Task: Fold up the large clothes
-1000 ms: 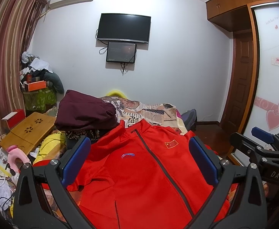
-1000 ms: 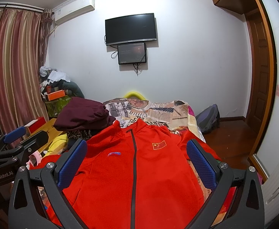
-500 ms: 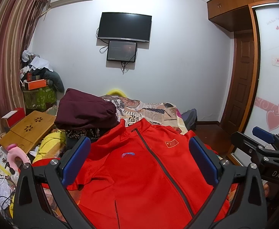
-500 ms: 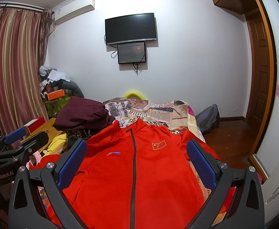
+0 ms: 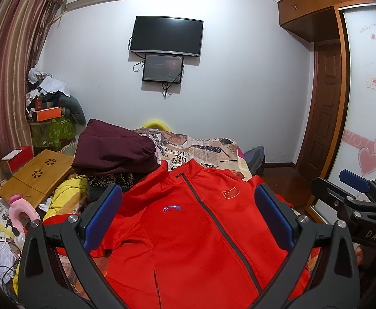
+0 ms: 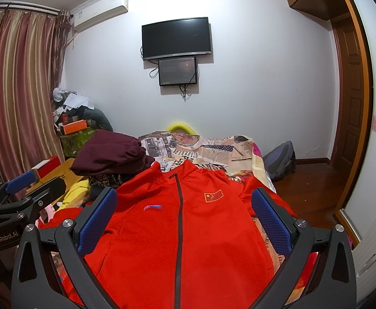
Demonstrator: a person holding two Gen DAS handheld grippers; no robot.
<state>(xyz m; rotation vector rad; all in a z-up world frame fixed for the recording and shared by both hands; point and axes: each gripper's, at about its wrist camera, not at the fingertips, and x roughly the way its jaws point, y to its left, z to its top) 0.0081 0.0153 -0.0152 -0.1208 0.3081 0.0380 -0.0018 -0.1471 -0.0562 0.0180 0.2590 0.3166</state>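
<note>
Almost nothing has changed over the last second: both views stay fixed on the red zip-front jacket with a dark zipper (image 5: 198, 231), spread flat, front up, on the bed with a newspaper-print cover (image 5: 208, 152). The left gripper (image 5: 188, 219) is spread wide and holds nothing, hovering level above the jacket's lower half. The right gripper (image 6: 185, 221) is likewise wide apart and empty, alongside it. A folded maroon garment (image 6: 110, 152) lies beside the collar.
</note>
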